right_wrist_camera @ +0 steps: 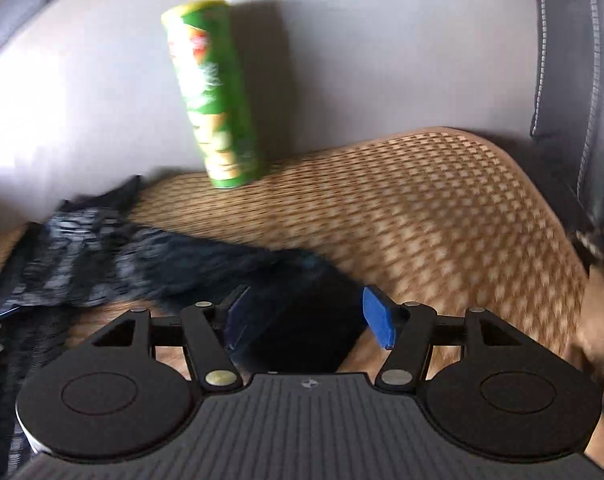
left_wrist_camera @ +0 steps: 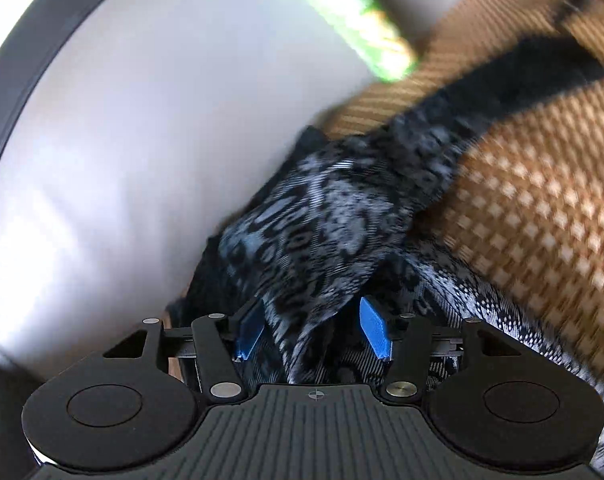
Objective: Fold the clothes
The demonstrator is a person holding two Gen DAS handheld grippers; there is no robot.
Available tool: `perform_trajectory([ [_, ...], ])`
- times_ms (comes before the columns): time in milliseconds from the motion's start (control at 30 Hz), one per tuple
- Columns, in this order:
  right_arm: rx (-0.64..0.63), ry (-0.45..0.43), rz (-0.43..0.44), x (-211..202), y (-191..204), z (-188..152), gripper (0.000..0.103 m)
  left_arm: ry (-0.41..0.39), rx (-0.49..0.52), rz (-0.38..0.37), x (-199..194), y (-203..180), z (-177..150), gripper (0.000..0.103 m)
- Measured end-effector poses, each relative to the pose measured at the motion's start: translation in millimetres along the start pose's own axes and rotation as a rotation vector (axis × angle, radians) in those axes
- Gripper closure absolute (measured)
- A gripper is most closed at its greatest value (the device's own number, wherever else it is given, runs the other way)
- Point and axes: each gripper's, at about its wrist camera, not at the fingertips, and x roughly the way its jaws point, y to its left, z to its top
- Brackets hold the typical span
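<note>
A: Closest to us, our left gripper (left_wrist_camera: 313, 330) has its blue fingers (left_wrist_camera: 375, 330) spread fairly wide, and a bunched fold of the patterned grey-and-black garment (left_wrist_camera: 325, 216) runs up between them. The pads don't look pressed on it, though the blur makes that hard to judge.

B: On our right gripper (right_wrist_camera: 307, 320) the fingers (right_wrist_camera: 377, 318) also stand well apart. A dark end of the garment (right_wrist_camera: 150, 264) lies in the gap, nearer the left finger; the right pad is clear of it.

A: Beyond both, the cloth stretches across the woven mat (right_wrist_camera: 441, 216).

B: Farther back we see a green snack can (right_wrist_camera: 212, 96) standing on the mat's far edge against the pale wall (right_wrist_camera: 82, 80).
</note>
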Motion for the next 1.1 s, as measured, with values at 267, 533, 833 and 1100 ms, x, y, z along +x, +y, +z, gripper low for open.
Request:
perform_trajectory([
  [267,-0.169,0.103,0.106,48,-7,13,0.035,0.061,0.063,-0.038,26,-2,-4,0.084],
  [533,-0.100,0.155,0.224,21,2,27,0.096,0.080,-0.352,-0.140,32,56,-17,0.103],
  [833,0.340,0.092,0.677,-149,74,10,0.096,0.080,-0.562,-0.272,50,119,-52,0.099],
  [1100,0.663,0.103,0.806,-194,177,-56,0.095,0.066,-0.617,-0.429,42,172,-91,0.065],
])
